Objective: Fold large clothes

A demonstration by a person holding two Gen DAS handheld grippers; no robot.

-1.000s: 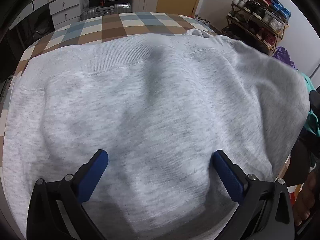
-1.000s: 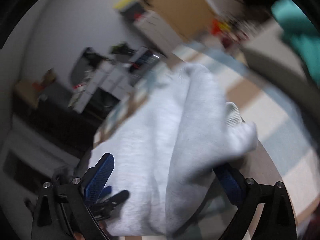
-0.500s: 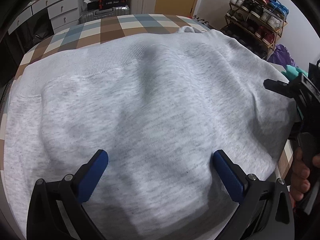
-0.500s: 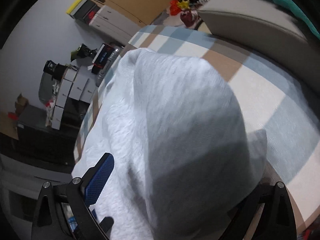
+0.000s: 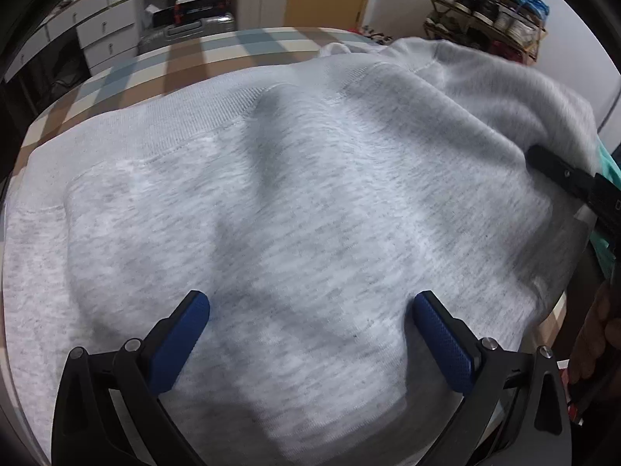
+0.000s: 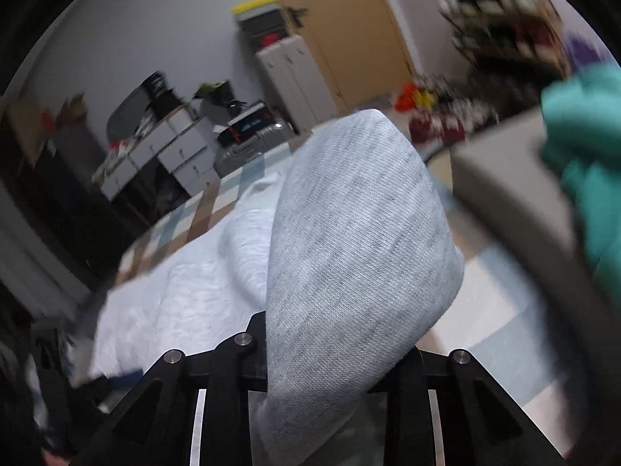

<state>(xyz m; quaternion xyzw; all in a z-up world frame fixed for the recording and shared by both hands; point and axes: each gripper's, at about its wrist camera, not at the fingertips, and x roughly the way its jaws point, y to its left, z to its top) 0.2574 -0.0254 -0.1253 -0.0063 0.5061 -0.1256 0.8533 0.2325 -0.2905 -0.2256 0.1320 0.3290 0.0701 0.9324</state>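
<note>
Your right gripper (image 6: 333, 353) has just been closing on the grey sweatshirt's (image 5: 310, 202) right edge — your left gripper (image 5: 310, 334) is hovering wide open and empty over its middle.

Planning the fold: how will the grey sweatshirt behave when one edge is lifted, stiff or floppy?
Probably floppy: the sweatshirt lies in soft ripples across the checked cover, and the part pinched in the right gripper, whose fingers have just been closing, bulges and droops. The knit looks thick, so likely heavyish and not slippery. The rest should trail behind.
</note>
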